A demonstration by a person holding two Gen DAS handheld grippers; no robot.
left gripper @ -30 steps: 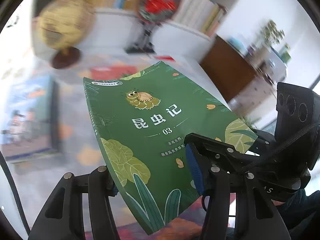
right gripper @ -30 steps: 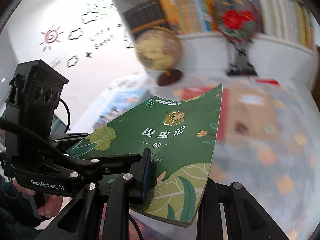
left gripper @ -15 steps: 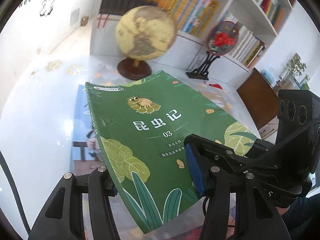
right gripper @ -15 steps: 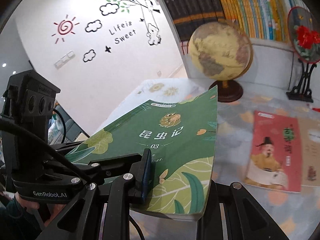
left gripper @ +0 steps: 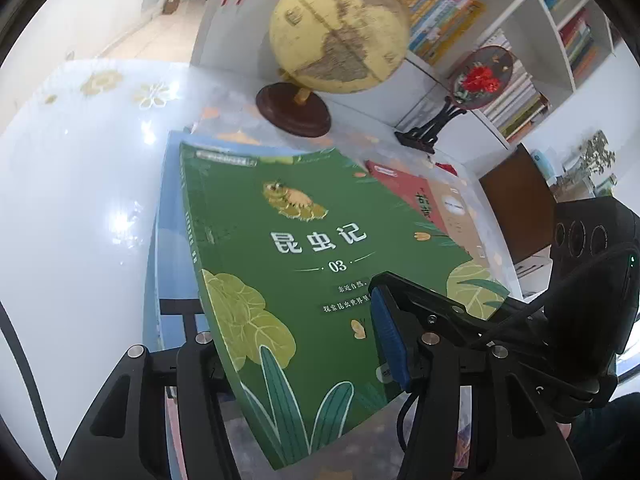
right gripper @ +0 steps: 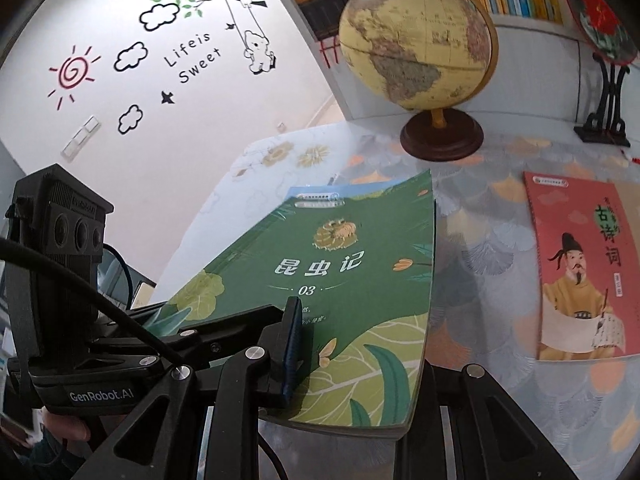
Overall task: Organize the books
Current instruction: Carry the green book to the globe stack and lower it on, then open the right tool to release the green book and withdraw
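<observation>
Both tools are clamped on one green book [left gripper: 312, 280]. The right gripper [right gripper: 344, 376], at the bottom of its view, pinches the near edge, one finger on the cover and one beneath. The left gripper [left gripper: 296, 360] straddles the spine-side corner at the bottom of its frame, while the right tool's blue pad [left gripper: 386, 340] presses the cover at lower right. The book hangs tilted over a blue book [left gripper: 168, 240] lying on the table [left gripper: 72, 200] at centre left.

It looks like a thin, glossy paperback: light, but floppy and slick, and its far end already bows. Holding near the spine and the opposite edge, as now, seems best to keep it flat.

Compared with a second ago, the blur has gone; the globe [left gripper: 340, 32] has shifted to upper centre, and the blue book now sits directly beneath the green one rather than off to the left.
</observation>
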